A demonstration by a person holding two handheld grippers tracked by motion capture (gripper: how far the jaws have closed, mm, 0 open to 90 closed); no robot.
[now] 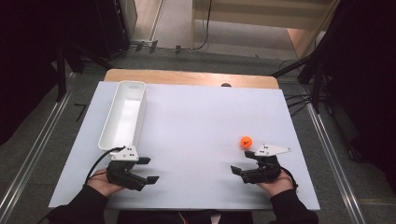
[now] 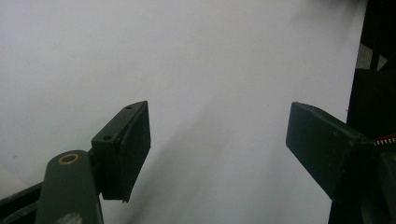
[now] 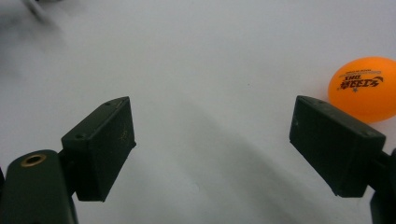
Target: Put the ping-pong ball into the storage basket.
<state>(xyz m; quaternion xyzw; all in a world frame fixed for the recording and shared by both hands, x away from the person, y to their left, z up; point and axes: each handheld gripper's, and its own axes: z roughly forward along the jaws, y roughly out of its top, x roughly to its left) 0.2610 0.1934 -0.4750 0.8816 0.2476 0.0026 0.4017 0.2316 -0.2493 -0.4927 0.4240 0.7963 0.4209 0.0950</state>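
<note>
Here the orange ball (image 1: pixel 246 142) sits on the white tabletop (image 1: pixel 196 126) just beyond the right gripper (image 1: pixel 243 162), far nearer it than the left gripper (image 1: pixel 148 170); both grippers' fingers (image 3: pixel 100 144) stand open, holding nothing

One orange ball (image 1: pixel 246 142), one white bin (image 1: pixel 122 115)

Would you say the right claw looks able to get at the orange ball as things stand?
Probably yes. The right claw stands open and empty, and the orange ball lies just beyond it on the white table, with nothing between them.
</note>
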